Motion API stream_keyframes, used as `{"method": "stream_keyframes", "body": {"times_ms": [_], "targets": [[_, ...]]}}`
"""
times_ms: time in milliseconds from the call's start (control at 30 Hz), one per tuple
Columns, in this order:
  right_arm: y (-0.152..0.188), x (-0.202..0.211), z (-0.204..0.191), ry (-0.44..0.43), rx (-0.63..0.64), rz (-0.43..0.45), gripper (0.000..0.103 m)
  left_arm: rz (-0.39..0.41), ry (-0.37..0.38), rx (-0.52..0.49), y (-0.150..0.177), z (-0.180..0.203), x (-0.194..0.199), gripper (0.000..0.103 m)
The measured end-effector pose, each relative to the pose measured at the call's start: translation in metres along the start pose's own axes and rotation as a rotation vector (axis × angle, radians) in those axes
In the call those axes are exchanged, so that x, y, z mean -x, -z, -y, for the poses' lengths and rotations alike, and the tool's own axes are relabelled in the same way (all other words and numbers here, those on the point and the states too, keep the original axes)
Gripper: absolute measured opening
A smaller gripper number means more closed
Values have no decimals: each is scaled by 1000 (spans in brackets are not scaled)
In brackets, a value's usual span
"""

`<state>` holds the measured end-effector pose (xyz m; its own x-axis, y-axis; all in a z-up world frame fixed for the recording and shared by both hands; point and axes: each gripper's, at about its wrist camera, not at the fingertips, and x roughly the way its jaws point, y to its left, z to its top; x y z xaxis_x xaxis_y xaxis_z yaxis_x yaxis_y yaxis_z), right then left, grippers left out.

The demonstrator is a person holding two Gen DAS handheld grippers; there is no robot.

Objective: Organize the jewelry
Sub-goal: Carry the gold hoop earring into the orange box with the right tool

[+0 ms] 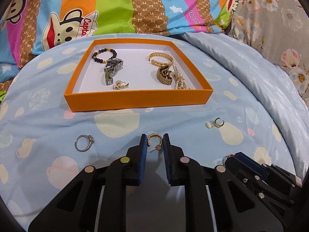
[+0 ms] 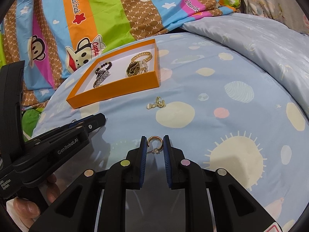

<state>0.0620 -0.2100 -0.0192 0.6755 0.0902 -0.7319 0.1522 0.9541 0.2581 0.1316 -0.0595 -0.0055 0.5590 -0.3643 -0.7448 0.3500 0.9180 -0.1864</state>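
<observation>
We see two black hand-held tongs with blue pads over a pale blue quilt [image 1: 119, 123] printed with cream planets.

The left tongs [image 1: 155, 142] are pinching a gold hoop earring [image 1: 154, 139] between their tips, post pointing back toward us. The right tongs [image 2: 155, 143] are pinching a second gold hoop earring [image 2: 154, 140] the same way. Both pairs stand close side by side.

On the quilt left of the left tongs lies a silver ring [image 1: 85, 142] with a stone. Farther right lies a small gold earring with a pearl drop [image 1: 216, 123], loose on the fabric.

Beyond these sits a shallow orange box [image 1: 139, 98] with a white floor. Its left half holds a dark beaded bracelet [image 1: 104, 55], a silver watch [image 1: 113, 67] and a small pearl earring [image 1: 120, 85] near the front wall. Its right half holds a gold cuff bangle [image 1: 161, 59], a gold watch [image 1: 164, 75] and a pearl strand [image 1: 179, 79].

Behind the box lies a bright striped cartoon-monkey pillow [image 1: 115, 9].
</observation>
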Motion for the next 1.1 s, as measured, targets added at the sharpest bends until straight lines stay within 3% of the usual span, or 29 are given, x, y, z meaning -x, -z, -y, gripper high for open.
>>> {"method": "stream_keyframes", "body": {"times_ms": [467,800,1100], "targets": [[-1,8,-1,-7,2,44,16,42,-6,54,23,-30,38,16],[-25,-1,-21,0,50,92,16,119,-50,47,-18,-43,42,16],[-58,-25,-39,-23,60,187,16,164,-71,63,-51,-47,9,16]]}}
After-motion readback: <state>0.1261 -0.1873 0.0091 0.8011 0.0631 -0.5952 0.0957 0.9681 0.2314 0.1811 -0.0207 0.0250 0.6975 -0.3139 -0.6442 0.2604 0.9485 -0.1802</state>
